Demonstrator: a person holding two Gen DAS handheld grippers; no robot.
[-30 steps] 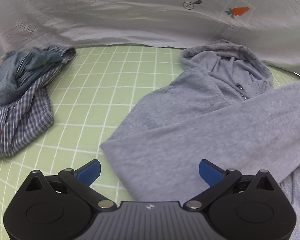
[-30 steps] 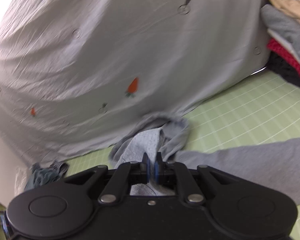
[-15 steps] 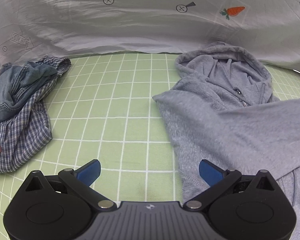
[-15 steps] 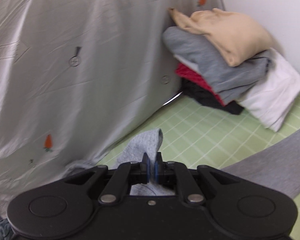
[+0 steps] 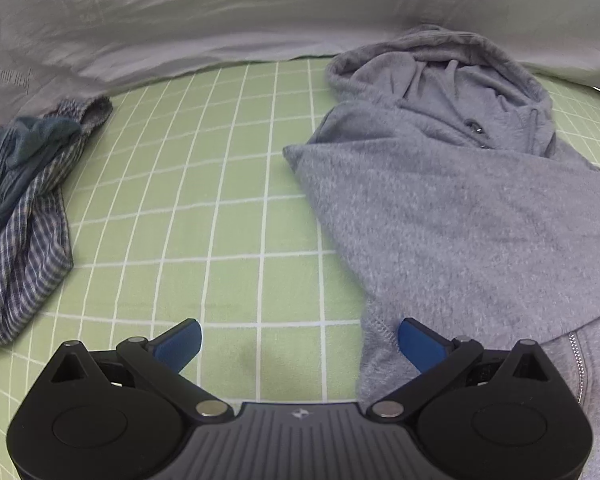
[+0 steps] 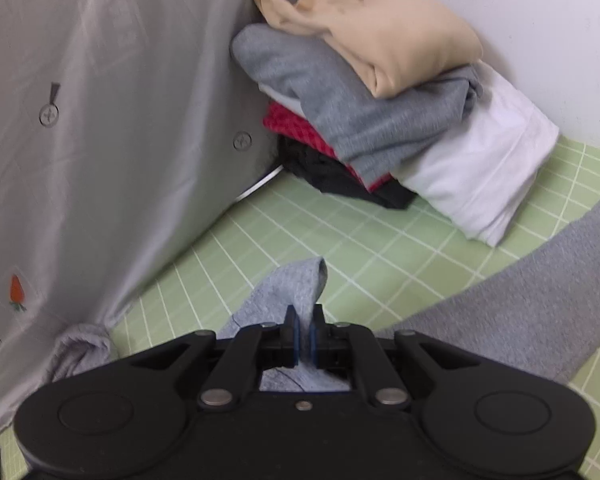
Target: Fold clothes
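Note:
A grey zip hoodie (image 5: 452, 216) lies on the green grid mat (image 5: 204, 208), hood toward the back sheet, one sleeve folded across its body. My left gripper (image 5: 299, 344) is open and empty, low over the mat at the hoodie's left edge, its right finger over the fabric. My right gripper (image 6: 304, 336) is shut on a fold of the grey hoodie (image 6: 288, 296) and holds it up above the mat. The other sleeve (image 6: 520, 312) lies flat to the right in the right wrist view.
A crumpled plaid and denim shirt (image 5: 24, 208) lies at the left of the mat. A stack of folded clothes (image 6: 384, 100) sits in the back right corner against the white wall. A grey carrot-print sheet (image 6: 100, 120) hangs behind the mat.
The hoodie's left side has been pulled in toward the right, baring more mat. My right gripper has swung right with the fabric, now facing the stack of folded clothes.

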